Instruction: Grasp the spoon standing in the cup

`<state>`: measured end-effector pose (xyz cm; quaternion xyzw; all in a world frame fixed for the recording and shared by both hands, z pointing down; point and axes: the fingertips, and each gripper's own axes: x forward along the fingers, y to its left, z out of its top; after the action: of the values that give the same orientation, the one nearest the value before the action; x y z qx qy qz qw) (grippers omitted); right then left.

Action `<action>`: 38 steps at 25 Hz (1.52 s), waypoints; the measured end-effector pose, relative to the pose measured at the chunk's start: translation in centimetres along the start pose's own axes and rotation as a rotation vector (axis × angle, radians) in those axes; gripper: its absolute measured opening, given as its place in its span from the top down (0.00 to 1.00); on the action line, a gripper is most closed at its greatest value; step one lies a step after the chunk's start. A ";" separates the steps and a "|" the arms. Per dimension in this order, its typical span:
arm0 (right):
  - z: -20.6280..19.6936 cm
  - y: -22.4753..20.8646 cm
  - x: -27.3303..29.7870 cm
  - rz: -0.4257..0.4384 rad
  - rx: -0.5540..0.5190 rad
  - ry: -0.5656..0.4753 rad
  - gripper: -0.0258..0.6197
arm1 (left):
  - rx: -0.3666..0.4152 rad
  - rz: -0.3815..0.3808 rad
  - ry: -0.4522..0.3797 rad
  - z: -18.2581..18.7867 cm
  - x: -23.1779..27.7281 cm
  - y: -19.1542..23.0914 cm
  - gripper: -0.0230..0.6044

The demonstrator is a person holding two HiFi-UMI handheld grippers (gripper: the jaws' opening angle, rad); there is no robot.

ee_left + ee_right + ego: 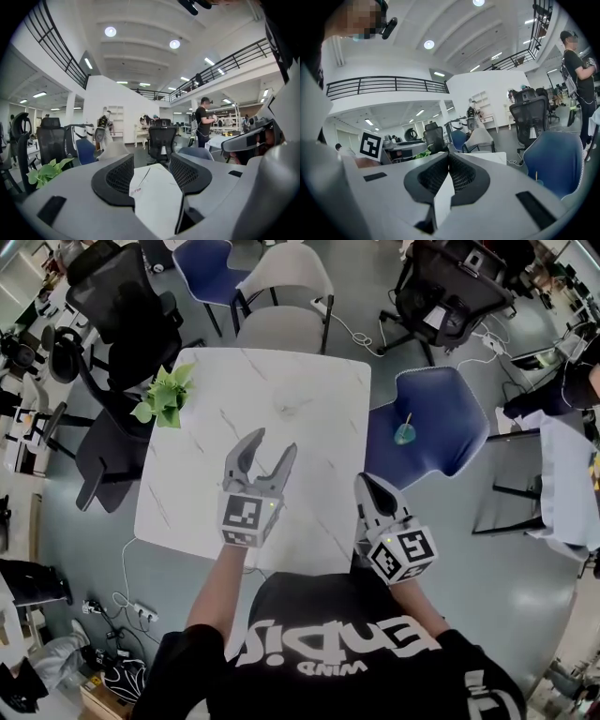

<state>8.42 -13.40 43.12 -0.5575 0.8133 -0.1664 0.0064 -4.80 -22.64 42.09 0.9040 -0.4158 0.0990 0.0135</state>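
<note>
On the white marble table (216, 474) a clear cup (288, 407) stands near the far side and is faint against the top. In the left gripper view a thin spoon handle (142, 179) leans up from the table, well ahead of the jaws. My left gripper (272, 444) hangs over the middle of the table, pointing at the cup; it is open, with nothing between its fingers (151, 164). My right gripper (367, 482) is at the table's right edge, shut and empty (449, 157).
A potted green plant (167, 395) stands at the table's left edge. A blue chair (441, 418) to the right of the table carries a small teal cup (404, 435) with a stick in it. Office chairs stand around the table's far side.
</note>
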 end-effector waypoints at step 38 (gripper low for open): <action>-1.2 -2.2 -0.6 -0.105 0.030 0.048 0.94 | 0.147 -0.003 0.290 -12.2 17.8 2.3 0.67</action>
<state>10.40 -13.21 44.76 -0.5952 0.7802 -0.1920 -0.0138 2.75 -36.18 57.35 0.8793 -0.3998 0.2586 0.0073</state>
